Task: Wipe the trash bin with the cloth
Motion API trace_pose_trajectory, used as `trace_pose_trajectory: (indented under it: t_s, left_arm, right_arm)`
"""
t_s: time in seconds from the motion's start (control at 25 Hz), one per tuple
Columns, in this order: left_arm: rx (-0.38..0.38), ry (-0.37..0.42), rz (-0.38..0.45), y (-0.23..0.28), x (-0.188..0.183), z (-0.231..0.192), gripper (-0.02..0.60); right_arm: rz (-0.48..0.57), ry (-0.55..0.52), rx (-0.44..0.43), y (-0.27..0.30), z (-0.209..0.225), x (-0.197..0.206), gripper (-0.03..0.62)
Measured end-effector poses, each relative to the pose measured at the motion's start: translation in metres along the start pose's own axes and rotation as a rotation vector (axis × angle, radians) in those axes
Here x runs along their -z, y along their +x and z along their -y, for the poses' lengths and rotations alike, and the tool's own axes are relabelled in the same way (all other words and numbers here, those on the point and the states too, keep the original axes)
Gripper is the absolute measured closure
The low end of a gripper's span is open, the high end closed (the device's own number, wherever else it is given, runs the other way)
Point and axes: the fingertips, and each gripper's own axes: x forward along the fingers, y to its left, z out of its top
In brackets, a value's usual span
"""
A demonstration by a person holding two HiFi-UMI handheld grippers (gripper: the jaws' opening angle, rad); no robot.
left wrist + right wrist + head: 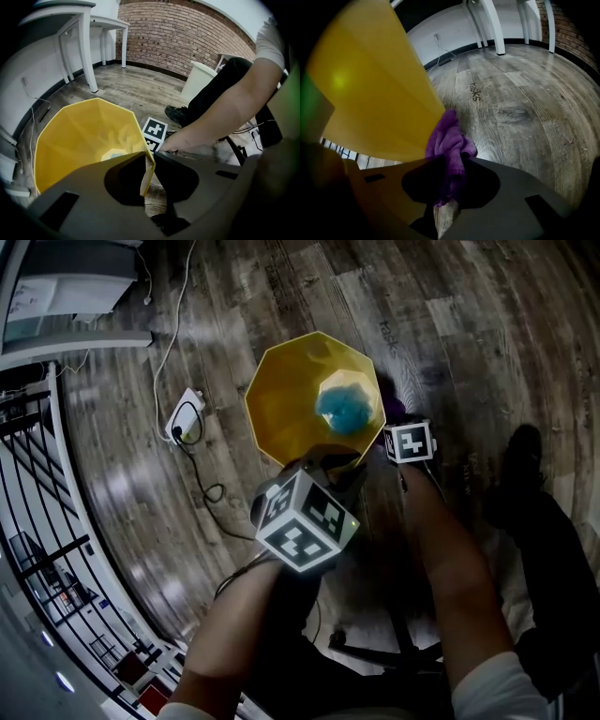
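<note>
Your left gripper (147,161) clamps the rim of the faceted yellow trash bin (70,136). Your right gripper (450,161) pinches a purple cloth (449,140) beside its outer wall. A power strip (185,416) lies on the floor left of both.

Grey wood-plank floor (469,315), yellow trash bin (291,399) standing on it, white power strip (185,414), black cable (208,491) beside
</note>
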Motion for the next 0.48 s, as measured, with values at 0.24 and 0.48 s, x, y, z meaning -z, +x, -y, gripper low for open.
trace_pose_trajectory:
  t_s: [0.24,0.48]
  left_arm:
    - [-0.021,0.04,0.013,-0.009,0.002,-0.002,0.52]
    - [-0.051,0.124,-0.027,-0.02,0.013,-0.005,0.5]
  right_arm:
    - [0.082,0.054,0.001,-0.046,0.008,-0.007,0.505]
    - [0.187,0.16,-0.035,-0.104,0.001,-0.01,0.505]
